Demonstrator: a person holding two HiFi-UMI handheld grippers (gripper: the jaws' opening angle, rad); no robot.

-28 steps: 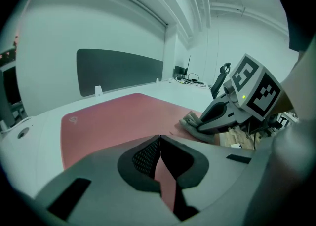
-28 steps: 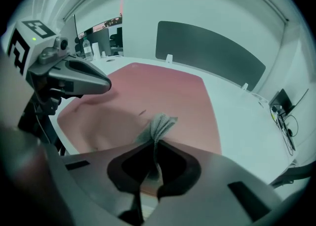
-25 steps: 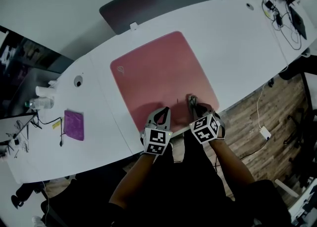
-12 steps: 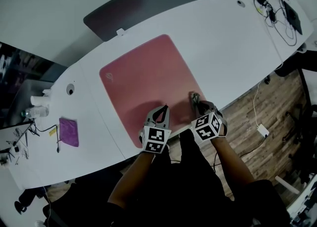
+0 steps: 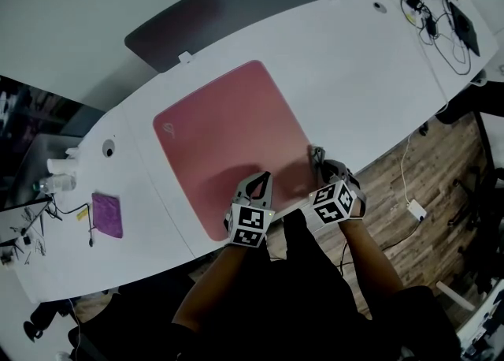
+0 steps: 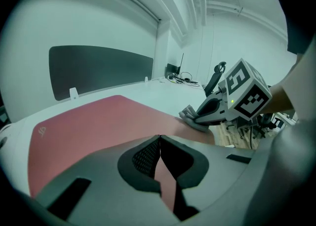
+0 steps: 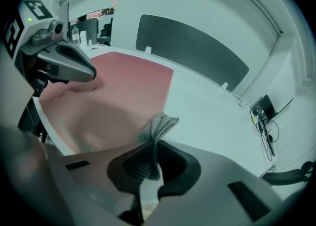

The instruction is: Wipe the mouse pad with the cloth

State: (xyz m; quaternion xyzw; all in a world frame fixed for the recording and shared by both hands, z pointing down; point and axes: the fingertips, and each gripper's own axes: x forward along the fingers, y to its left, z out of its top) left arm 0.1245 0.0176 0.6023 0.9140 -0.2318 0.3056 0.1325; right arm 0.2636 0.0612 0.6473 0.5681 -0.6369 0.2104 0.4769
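A large pink mouse pad [image 5: 224, 135] lies on the white table [image 5: 370, 76]. My right gripper [image 5: 318, 159] is shut on a small grey cloth [image 5: 315, 152], which rests at the pad's near right edge. In the right gripper view the cloth [image 7: 159, 125] sticks out folded from the closed jaws, by the pad [image 7: 128, 82]. My left gripper [image 5: 257, 182] is shut and holds nothing. It sits over the pad's near edge, left of the right gripper. The left gripper view shows the pad [image 6: 94, 121] ahead and the right gripper [image 6: 193, 119] with its cloth [image 6: 189, 116].
A purple cloth [image 5: 106, 215] and a bottle [image 5: 55, 184] lie at the table's far left. Cables [image 5: 437, 16] sit at the far right end. A dark panel [image 5: 236, 9] stands along the back edge. The near table edge runs just under both grippers.
The right gripper has slid the cloth rightward across the pad's near part to its right edge. The left gripper stays at the pad's near edge. The head view has shifted.
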